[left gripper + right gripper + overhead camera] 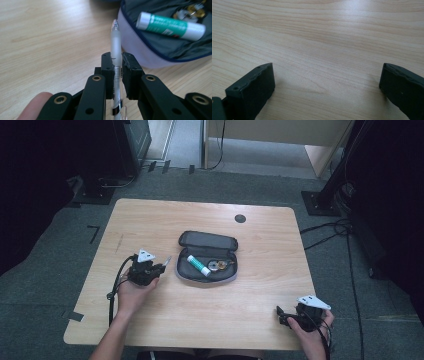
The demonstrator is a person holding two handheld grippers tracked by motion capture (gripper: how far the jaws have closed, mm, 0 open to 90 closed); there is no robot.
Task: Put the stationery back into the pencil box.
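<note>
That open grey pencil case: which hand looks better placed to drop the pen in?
Left, probably: the left gripper already clamps the frosted clear pen beside the open grey zip case; the right gripper sits open, apart.

The pen (pixel 116 53) barrel is partly hidden between the left tool (pixel 116 61) pads. The case (pixel 150 53) is cut off by the frame edge; its small metal contents (pixel 220 265) are unidentifiable.

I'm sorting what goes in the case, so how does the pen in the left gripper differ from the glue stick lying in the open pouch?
The pen is thin and frosted clear; the glue stick is thicker, white and green. The pen is clamped between the jaws of the left gripper beside the pouch; the glue stick lies loose inside it. The pen points at the pouch's edge; the glue stick lies slanted across its inside. Both are slim and cylindrical.
</note>
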